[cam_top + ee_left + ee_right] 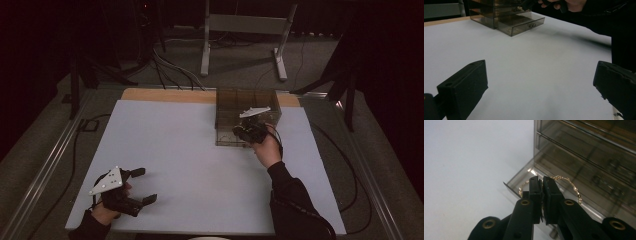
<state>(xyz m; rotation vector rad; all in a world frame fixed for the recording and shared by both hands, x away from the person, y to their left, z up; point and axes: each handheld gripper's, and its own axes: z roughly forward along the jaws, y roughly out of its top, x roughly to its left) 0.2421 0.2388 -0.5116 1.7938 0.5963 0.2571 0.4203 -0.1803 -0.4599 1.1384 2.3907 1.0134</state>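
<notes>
A smoked clear drawer box (247, 102) stands at the far right of the white table (190, 150). Its bottom drawer (521, 23) is pulled out. My right gripper (248, 131) is at the box's front, over that drawer (511, 185). Its jaws (542, 178) are shut on a thin gold chain (570, 183), whose ends droop on either side above the drawer. My left gripper (145, 185) rests near the table's front left corner. It is wide open (541, 75) with nothing between its black pads and points toward the box (499, 10).
A strip of bare wood (165, 95) runs along the table's far edge. Behind it on the floor stand a grey metal frame (245, 30) and loose cables (170, 70). The person's dark sleeve (295, 205) crosses the front right of the table.
</notes>
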